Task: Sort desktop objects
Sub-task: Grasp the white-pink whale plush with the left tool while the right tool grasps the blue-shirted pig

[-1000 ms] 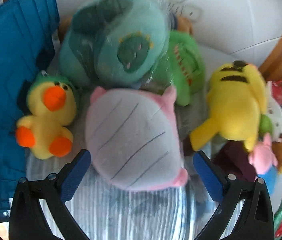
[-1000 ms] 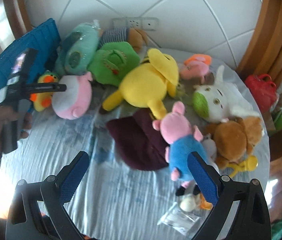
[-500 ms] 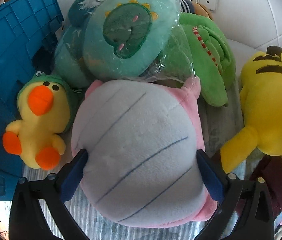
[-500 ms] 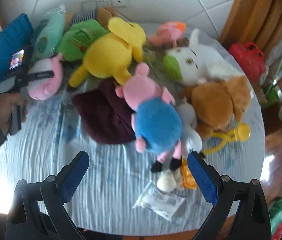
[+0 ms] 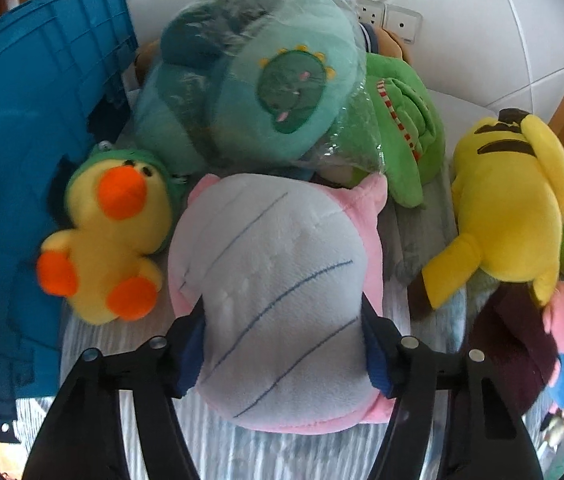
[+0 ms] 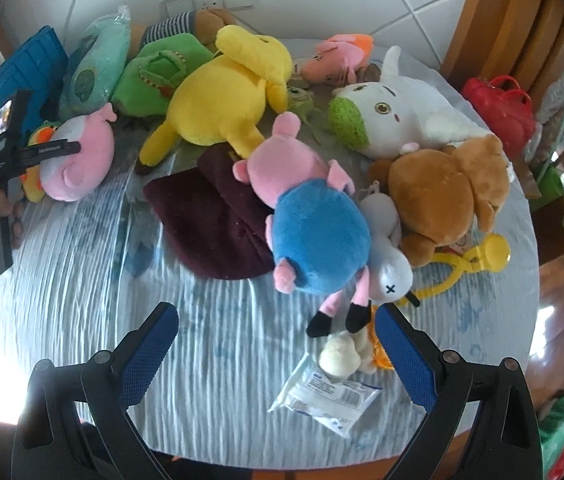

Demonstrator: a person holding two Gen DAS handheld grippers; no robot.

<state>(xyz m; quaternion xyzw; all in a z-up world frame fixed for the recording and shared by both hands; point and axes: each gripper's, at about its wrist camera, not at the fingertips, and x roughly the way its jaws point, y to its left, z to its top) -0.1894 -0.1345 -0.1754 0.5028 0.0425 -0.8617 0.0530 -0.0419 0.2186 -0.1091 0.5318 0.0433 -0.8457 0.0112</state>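
The pink and white plush [image 5: 278, 300], large and round, lies near the table's [image 6: 218, 360] left edge beside the blue crate [image 5: 22, 160]. It could squirt out of the grip: soft filling yields under narrow pads. Lifting may also drag the yellow duck [image 5: 110, 236] touching it. The left gripper [image 5: 282, 344], pitched steeply down, has just been closing and now squeezes the plush. The right gripper [image 6: 278, 356] hangs released over bare cloth.
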